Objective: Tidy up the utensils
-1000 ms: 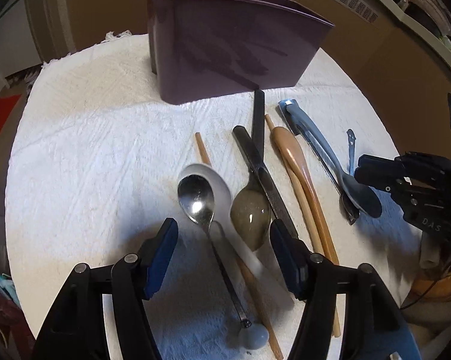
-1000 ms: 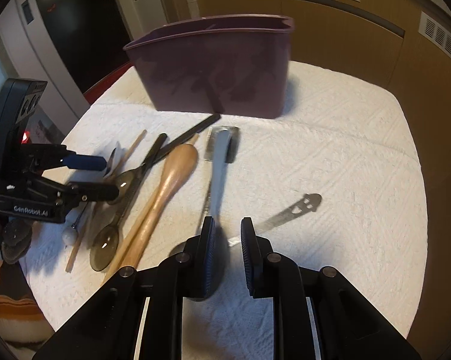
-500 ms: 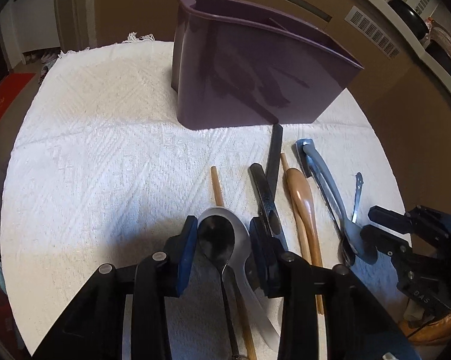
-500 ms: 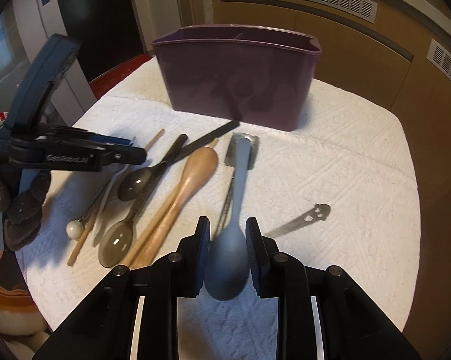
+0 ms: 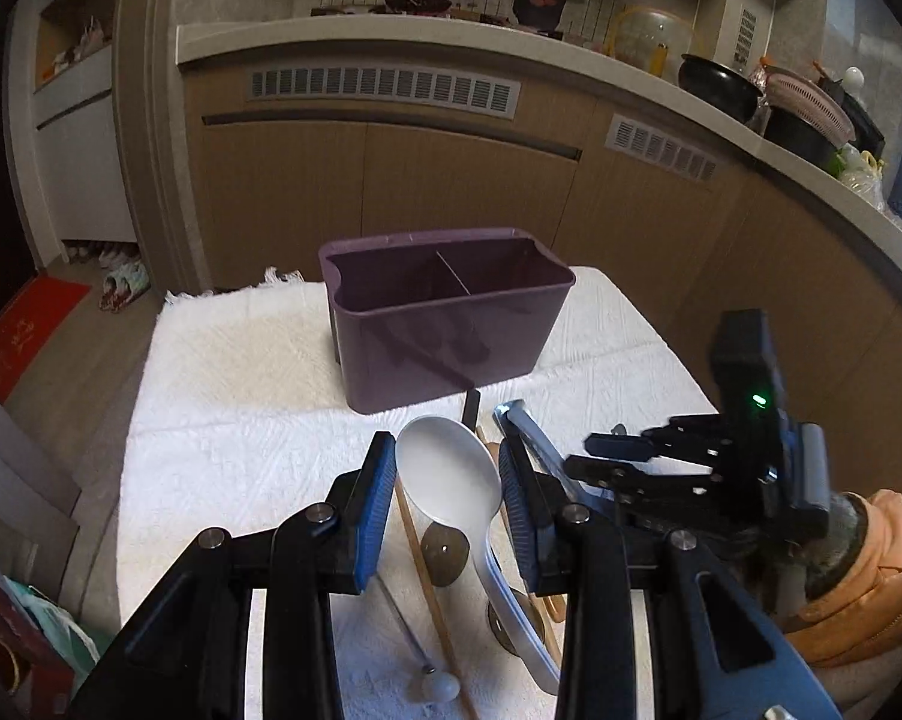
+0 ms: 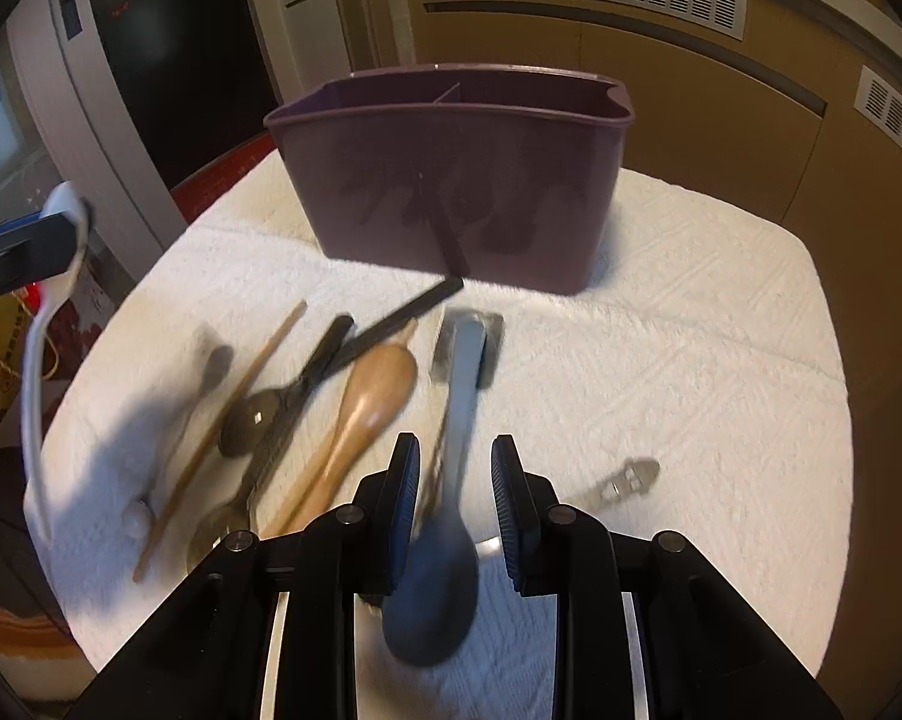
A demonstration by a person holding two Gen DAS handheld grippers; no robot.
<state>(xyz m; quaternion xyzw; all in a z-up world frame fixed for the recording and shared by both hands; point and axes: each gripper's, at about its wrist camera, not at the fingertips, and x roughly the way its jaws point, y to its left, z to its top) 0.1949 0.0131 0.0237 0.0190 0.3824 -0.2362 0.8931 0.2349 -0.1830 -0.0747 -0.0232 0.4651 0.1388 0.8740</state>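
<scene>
Left wrist view: left gripper (image 5: 445, 480) fingers clamp the white spoon (image 5: 448, 474), lifted, caddy (image 5: 445, 324) straight ahead. Right gripper (image 6: 456, 510) fingers seem closed around the grey spoon (image 6: 445, 564), though blur hides contact. Clear the rim, then drop bowl-first.
</scene>
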